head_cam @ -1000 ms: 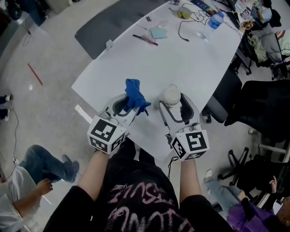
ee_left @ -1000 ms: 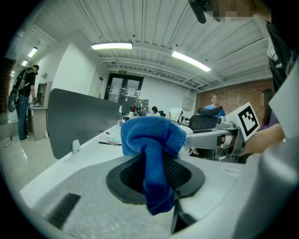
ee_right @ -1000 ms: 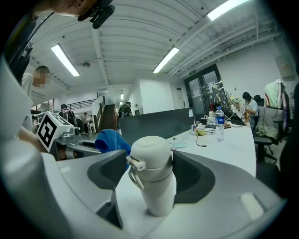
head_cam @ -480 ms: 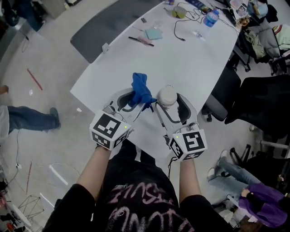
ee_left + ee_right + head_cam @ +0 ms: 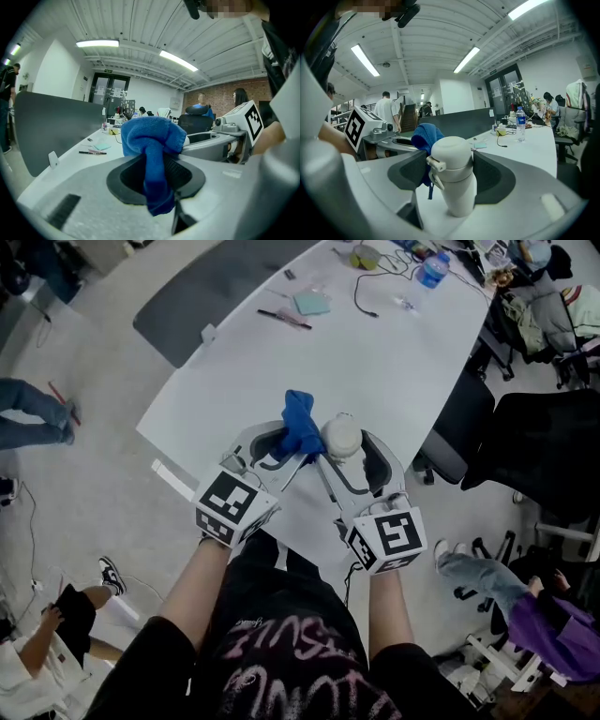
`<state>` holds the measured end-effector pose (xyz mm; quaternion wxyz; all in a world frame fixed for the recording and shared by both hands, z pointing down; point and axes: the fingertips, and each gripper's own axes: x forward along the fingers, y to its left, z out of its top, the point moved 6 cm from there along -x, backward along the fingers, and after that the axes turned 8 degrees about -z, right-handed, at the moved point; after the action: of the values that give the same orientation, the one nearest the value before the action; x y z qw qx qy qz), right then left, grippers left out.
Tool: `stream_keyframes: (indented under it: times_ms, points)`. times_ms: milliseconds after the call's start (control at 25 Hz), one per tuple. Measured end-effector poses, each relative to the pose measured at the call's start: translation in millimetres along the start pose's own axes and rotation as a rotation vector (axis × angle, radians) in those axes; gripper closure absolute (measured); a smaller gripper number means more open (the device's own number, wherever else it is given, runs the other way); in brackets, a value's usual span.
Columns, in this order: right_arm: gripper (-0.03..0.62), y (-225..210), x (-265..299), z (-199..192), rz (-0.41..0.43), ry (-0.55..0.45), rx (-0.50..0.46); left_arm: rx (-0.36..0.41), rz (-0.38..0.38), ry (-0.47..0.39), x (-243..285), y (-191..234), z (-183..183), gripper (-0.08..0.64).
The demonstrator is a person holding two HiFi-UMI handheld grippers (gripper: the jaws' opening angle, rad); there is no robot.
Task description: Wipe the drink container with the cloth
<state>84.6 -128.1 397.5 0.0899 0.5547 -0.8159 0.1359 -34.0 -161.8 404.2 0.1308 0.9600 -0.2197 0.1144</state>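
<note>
Cloth [image 5: 300, 423], clamped in the left gripper [image 5: 279, 448], sits at nine o'clock of the drink container [image 5: 341, 437], which the right gripper [image 5: 354, 457] pinches near the table [image 5: 394, 362] edge; they seem to touch. Hard rubbing could twist the smooth container loose.

left gripper [image 5: 287, 442] beside right gripper [image 5: 349, 442], both jaws clamped

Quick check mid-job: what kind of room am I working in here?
Probably an open office or lab: a long white table with cables and a water bottle, black office chairs beside it, and ceiling strip lights overhead.
</note>
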Motion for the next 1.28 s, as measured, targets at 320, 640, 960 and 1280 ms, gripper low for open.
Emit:
stream_keyframes:
  times_ms: [320,640,960,1280]
  points:
    - [0.276,-1.4,-1.1,1.5,-0.004,0.004,0.007,-0.032,-0.039,0.009,7.3,2.2,-10.5,0.462]
    - [0.276,-1.0,0.6,1.2,-0.012,0.012,0.007,-0.048,-0.064,0.059,16.4,9.2,-38.9,0.463]
    - [0.281,1.4,-0.2,2.3,-0.020,0.031,-0.009,-0.087,-0.092,0.128,28.0,19.3,-71.7,0.463]
    - [0.284,4.4,-2.5,0.6,-0.030,0.032,-0.011,-0.133,-0.120,0.201,32.5,22.6,-93.0,0.463]
